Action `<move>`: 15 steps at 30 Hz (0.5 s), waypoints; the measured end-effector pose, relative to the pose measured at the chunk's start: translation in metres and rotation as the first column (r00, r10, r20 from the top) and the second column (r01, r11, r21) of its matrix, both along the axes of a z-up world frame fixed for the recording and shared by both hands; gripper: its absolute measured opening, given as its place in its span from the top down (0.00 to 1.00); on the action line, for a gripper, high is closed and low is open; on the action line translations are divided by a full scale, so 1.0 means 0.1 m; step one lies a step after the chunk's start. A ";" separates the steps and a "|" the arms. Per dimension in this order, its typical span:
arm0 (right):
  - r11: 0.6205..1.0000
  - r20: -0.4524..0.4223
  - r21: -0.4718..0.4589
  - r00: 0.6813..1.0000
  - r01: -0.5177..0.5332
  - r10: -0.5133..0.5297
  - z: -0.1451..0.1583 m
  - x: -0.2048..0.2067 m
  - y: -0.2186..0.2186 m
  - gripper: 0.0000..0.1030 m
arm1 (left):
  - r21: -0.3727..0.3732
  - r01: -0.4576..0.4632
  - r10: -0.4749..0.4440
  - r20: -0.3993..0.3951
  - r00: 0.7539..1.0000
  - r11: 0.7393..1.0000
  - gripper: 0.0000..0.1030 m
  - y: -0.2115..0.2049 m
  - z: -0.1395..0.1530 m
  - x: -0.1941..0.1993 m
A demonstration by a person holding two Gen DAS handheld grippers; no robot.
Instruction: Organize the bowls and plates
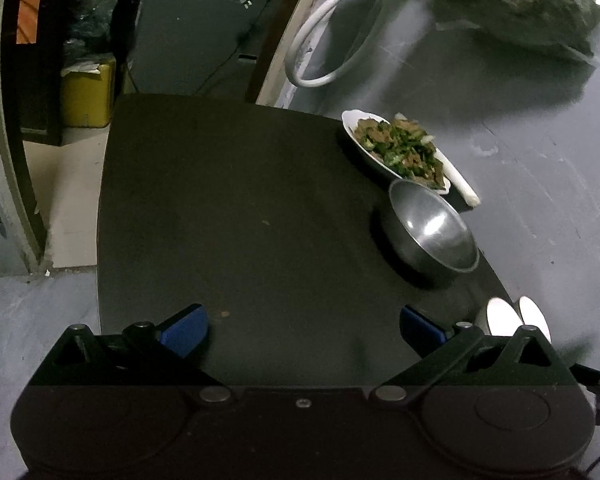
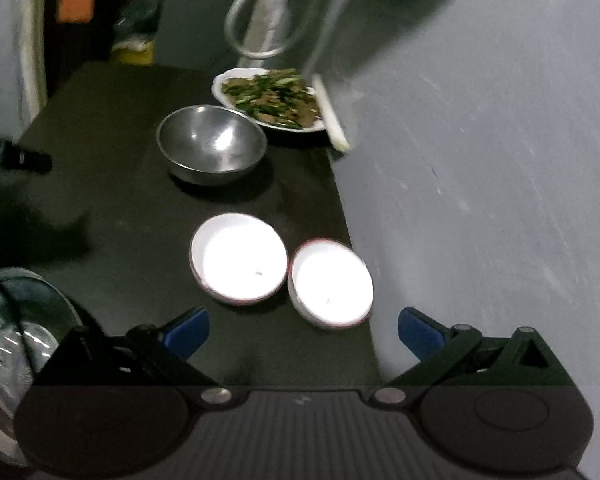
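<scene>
Nothing stacked yet; both my hand-held grippers empty, jaws apart
White bowls (image 2: 284, 270) side by side, steel bowl (image 2: 212, 144) & food plate (image 2: 270, 98) separate on desk (image 1: 228, 200)

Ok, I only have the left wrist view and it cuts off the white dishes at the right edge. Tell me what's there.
Observer: Two empty white bowls, left white bowl and right white bowl, sit side by side near the table's right edge.
Operator: Report the right gripper.
Observer: The right gripper is open, empty, just short of those bowls.
Operator: Say what's at its left.
Observer: A shiny lidded pot, partly out of frame.
</scene>
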State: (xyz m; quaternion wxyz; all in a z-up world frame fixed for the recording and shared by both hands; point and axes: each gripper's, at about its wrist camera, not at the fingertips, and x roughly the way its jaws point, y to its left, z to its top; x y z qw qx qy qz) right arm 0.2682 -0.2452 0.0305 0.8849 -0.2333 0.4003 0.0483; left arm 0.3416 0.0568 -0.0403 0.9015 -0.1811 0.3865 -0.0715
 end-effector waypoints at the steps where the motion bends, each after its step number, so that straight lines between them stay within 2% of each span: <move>1: 0.998 0.007 -0.061 1.000 -0.025 0.026 -0.03 0.06 0.06 0.00 | 0.000 0.003 -0.003 0.006 1.000 1.000 0.01 0.01 0.00 0.03; 4: 0.966 0.066 -0.249 0.993 -0.076 0.095 -0.16 0.20 0.25 0.00 | 0.002 0.012 -0.012 0.016 1.000 1.000 0.01 -0.02 -0.01 0.16; 5: 0.964 0.080 -0.256 0.992 -0.074 0.097 -0.17 0.25 0.27 0.00 | -0.001 0.013 -0.013 0.014 1.000 1.000 0.01 -0.03 -0.01 0.22; 9: 0.990 0.108 -0.132 0.992 -0.053 0.068 -0.12 0.53 0.31 0.00 | -0.014 0.014 -0.014 0.020 1.000 1.000 0.01 -0.09 -0.01 0.43; 12: 0.995 0.135 -0.093 0.990 -0.034 0.047 -0.13 0.76 0.35 0.00 | -0.016 0.014 -0.014 0.033 0.999 1.000 0.01 -0.16 0.02 0.64; 15: 0.999 0.163 -0.044 0.986 -0.019 0.026 -0.14 0.98 0.38 0.00 | -0.053 0.026 -0.023 0.051 0.998 0.998 0.01 -0.23 0.03 0.83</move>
